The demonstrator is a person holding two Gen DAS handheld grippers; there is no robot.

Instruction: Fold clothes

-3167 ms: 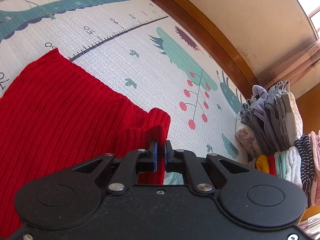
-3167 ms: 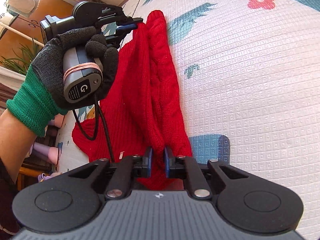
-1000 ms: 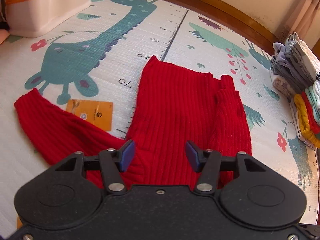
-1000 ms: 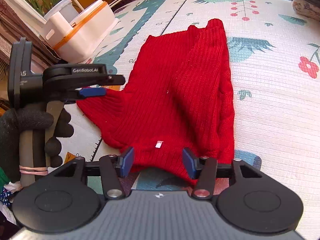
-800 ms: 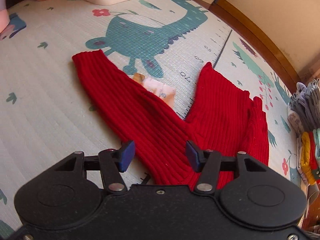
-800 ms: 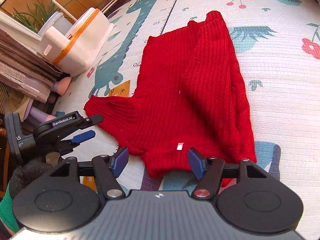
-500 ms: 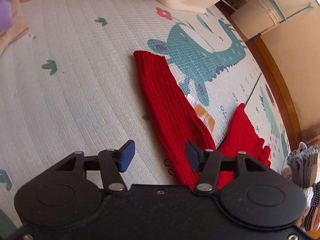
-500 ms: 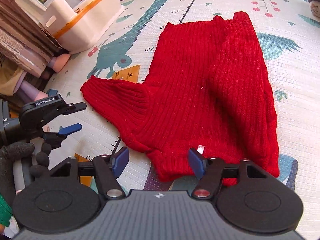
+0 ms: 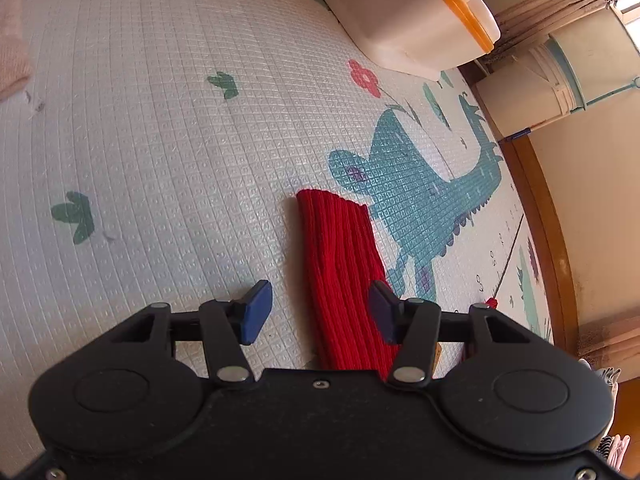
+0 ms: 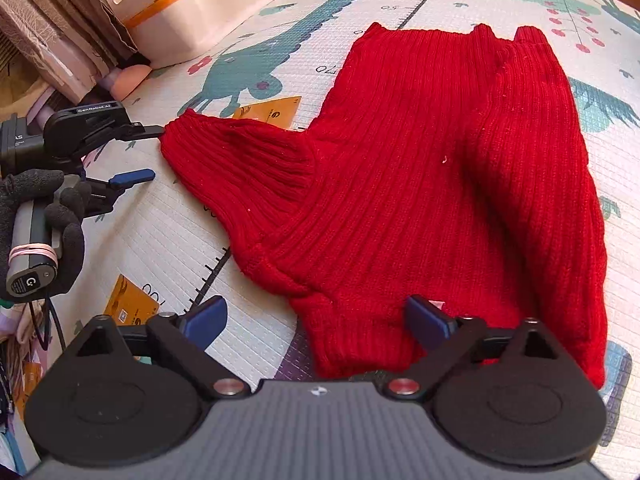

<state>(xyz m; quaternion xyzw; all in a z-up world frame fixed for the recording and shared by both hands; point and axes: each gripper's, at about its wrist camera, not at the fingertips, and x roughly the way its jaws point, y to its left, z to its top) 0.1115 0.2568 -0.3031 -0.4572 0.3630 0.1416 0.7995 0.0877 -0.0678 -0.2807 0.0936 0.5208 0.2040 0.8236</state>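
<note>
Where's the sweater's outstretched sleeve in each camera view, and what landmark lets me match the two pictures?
Left wrist: the sleeve runs up the lower middle, between the open left tongs, cuff at the far end.
Right wrist: the sleeve lies left of centre, its cuff at the tips of the left tongs.
Shared landmark: the white bin with an orange rim, top right in the left view, top left in the right.

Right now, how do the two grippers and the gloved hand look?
Both grippers have black bodies with blue finger pads: the left gripper and the right gripper. In the right wrist view, the left one bears white "GenRobot.AI" lettering, and its grey handle has a rubber band and a black cable. The hand wears a black knit glove.
</note>
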